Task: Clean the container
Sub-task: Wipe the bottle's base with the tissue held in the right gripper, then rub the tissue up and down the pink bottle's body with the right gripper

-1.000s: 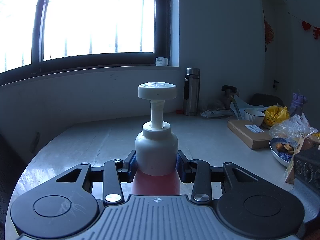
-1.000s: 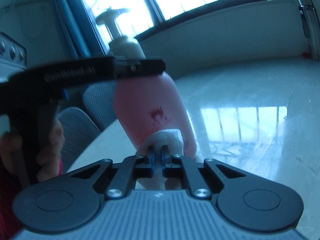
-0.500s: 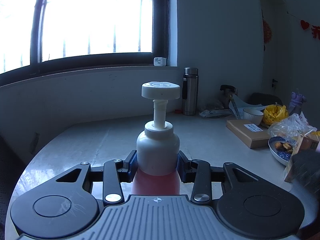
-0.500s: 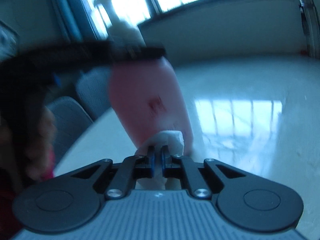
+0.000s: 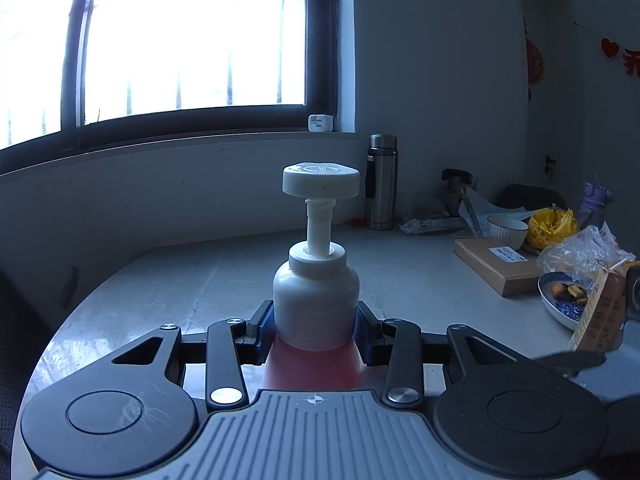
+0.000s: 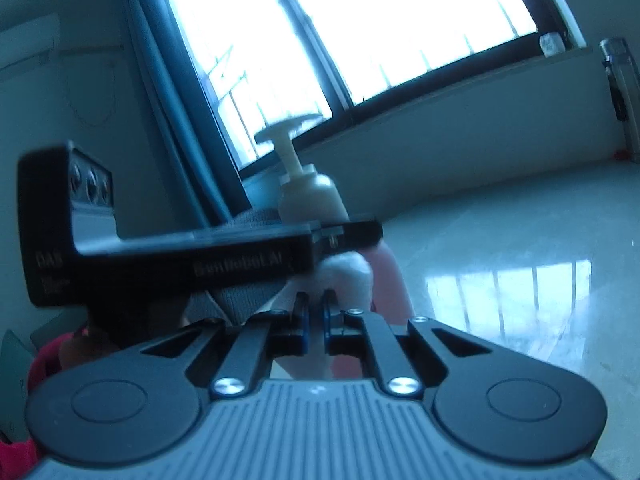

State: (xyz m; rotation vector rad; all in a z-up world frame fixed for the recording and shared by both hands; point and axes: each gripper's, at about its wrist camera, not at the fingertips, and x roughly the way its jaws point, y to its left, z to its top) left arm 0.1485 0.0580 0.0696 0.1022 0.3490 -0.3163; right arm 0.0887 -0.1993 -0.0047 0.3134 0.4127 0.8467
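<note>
Backlit window, pale glossy table (image 5: 208, 280); clutter sits well apart at the far right edge: steel flask (image 5: 382, 182), cardboard box (image 5: 496, 266), bowls and bags.

Your left gripper (image 5: 316, 332) is clamped on the pump bottle (image 5: 316, 304), jaws at the line where the white shoulder meets the pink body. Bottle upright; whether its base touches the table cannot be told.

Your right gripper (image 6: 315, 316) is pinched on a white wad of tissue (image 6: 352, 276), jaws nearly together. The wad is pressed to the pink side of the bottle, just under the left gripper's finger. Right view is blurred.

Step in hand, as judged: wiping the bottle wall, high on the body.

Next move calls for firm contact, the left grip steady, and keeping the wad clear of the left finger. Rotate the bottle to reach unwiped sides.
</note>
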